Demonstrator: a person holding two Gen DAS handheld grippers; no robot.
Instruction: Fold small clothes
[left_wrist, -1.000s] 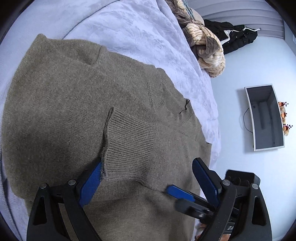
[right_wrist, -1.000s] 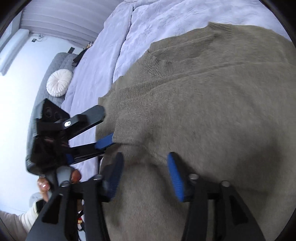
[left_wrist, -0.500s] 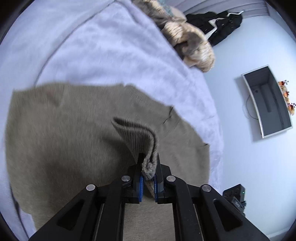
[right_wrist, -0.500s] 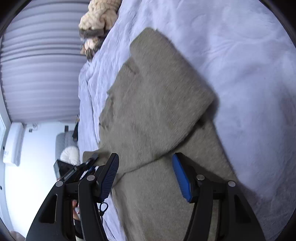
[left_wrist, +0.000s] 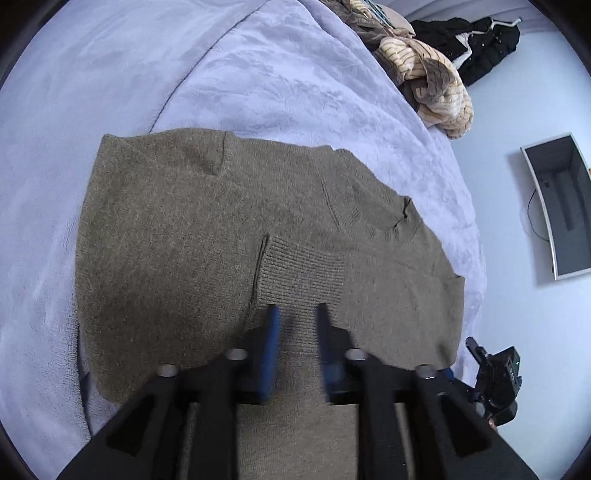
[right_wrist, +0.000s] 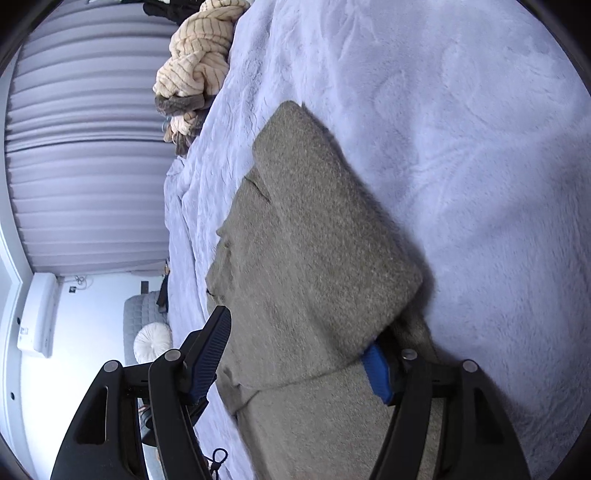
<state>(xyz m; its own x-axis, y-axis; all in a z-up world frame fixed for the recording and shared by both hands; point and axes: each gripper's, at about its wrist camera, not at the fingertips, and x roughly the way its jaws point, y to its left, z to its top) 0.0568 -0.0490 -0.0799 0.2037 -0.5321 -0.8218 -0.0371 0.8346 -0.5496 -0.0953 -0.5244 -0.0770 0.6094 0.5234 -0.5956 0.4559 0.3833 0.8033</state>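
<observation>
One olive-brown knitted sweater (left_wrist: 177, 236) lies flat on the pale lilac bedspread (left_wrist: 280, 74), close to the bed's near edge, with one sleeve folded across the body so that its ribbed cuff (left_wrist: 299, 269) rests on top near the middle. The ribbed neckline (left_wrist: 391, 229) faces the bed's side edge.

Left gripper (left_wrist: 295, 325): it hovers just above the cuff with its blue pads parted by a moderate gap. The jaws have just been opening; the cuff lies flat below them and nothing is pinched between them.

Right gripper (right_wrist: 299, 354): its jaws stand wide and have just been opening a little further. They straddle the folded edge of the sweater (right_wrist: 314, 280); one blue pad is tucked under the overhanging knit, the other stands clear at the sweater's opposite edge over the bedspread. No grip on the fabric is evident.

Beyond the sweater, at the bed's far edge, sits a heap of cream striped clothing (right_wrist: 199, 59). A black garment (left_wrist: 469, 40) lies on the floor past it.
</observation>
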